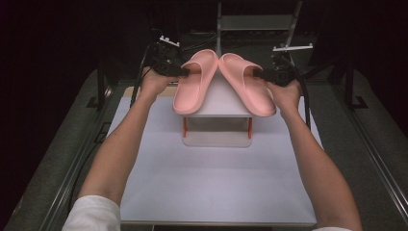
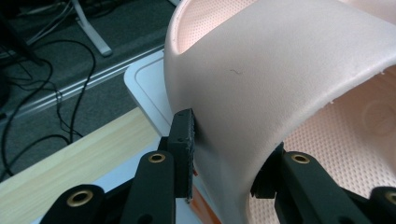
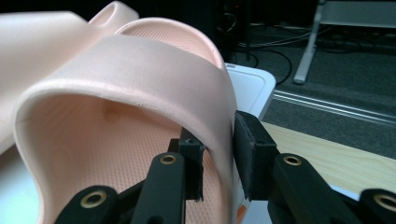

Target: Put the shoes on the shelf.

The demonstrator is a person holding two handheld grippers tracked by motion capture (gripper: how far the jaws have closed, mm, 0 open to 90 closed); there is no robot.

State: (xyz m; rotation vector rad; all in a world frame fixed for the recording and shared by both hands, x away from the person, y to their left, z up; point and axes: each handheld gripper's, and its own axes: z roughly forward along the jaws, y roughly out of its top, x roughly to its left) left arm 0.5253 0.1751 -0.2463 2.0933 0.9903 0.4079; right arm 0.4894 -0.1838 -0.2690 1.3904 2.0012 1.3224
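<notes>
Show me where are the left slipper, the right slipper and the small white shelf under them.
left slipper [image 1: 195, 82]: high view, on its strap.
right slipper [image 1: 248, 82]: high view, on its strap.
white shelf [image 1: 219, 98]: high view, on the bare top board between the two slippers.

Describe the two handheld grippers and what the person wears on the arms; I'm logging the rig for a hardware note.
Both the left gripper and the right gripper are black, with linked arms bearing brass-coloured rivet rings and flat black pads on the jaws. Black cables trail from each, and a pale plate tops each one. The person's forearms are bare, with a white sleeve on the left arm.
</notes>
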